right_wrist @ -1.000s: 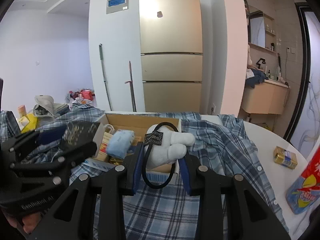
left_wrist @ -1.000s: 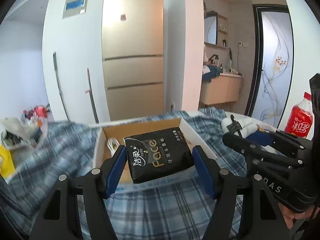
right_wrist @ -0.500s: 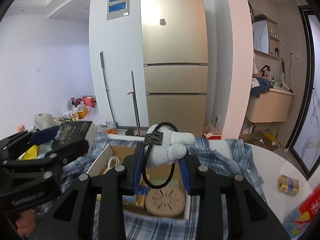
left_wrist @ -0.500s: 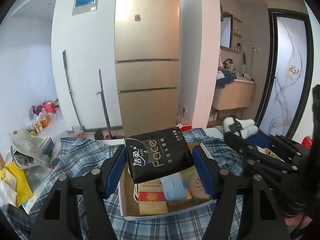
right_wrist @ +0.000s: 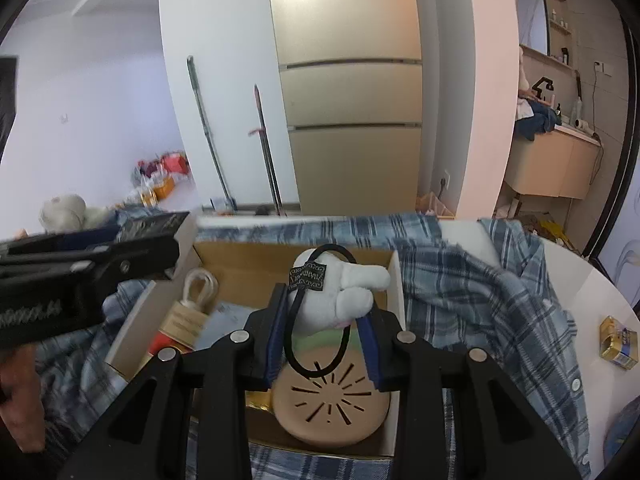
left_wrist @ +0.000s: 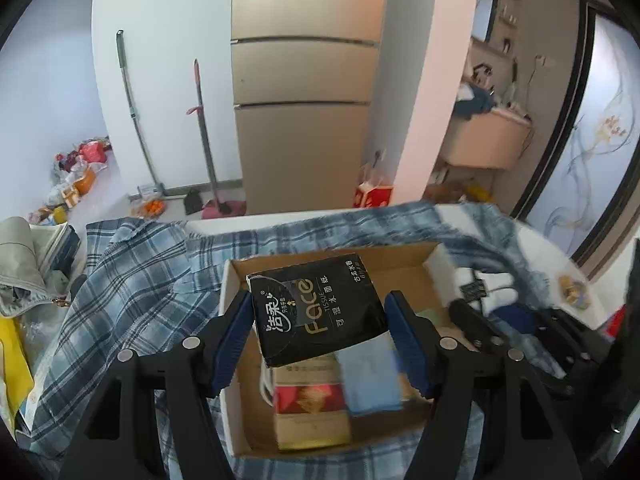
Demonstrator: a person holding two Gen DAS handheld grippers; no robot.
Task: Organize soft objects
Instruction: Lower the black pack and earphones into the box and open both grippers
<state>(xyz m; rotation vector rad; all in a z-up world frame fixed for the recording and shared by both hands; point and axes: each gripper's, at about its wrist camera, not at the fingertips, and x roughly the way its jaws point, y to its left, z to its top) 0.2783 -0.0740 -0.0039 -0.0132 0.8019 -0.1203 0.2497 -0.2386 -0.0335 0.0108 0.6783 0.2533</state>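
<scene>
Left wrist view, left gripper (left_wrist: pixel 320 322): its blue fingers (left_wrist: pixel 234 330) squeeze a black tissue pack (left_wrist: pixel 318 316) from both sides.
Left wrist view, tissue pack: it hangs tilted above the open cardboard box (left_wrist: pixel 240 360).
Left wrist view, box: it sits on a blue checked shirt (left_wrist: pixel 132 304) spread over the white tabletop (left_wrist: pixel 552 256). Inside are a red and tan packet (left_wrist: pixel 310 404) and a light blue cloth (left_wrist: pixel 374 376).
Left wrist view, right side: the right gripper (left_wrist: pixel 480 304) shows there with white socks (left_wrist: pixel 494 282) in it.
Right wrist view, right gripper (right_wrist: pixel 324 330): its fingers (right_wrist: pixel 276 328) are clenched on the white socks (right_wrist: pixel 340 292). A black loop (right_wrist: pixel 316 320) with a dark tag goes around them.
Right wrist view, socks: they are held over the right part of the box (right_wrist: pixel 394 292), just above a round tan lid (right_wrist: pixel 332 400).
Right wrist view, box: a white cord (right_wrist: pixel 200 284) lies on its left side.
Right wrist view, left side: the left gripper (right_wrist: pixel 100 268) shows there, blurred.
Right wrist view, far right: a small gold packet (right_wrist: pixel 618 342) lies on the tabletop (right_wrist: pixel 592 280).
</scene>
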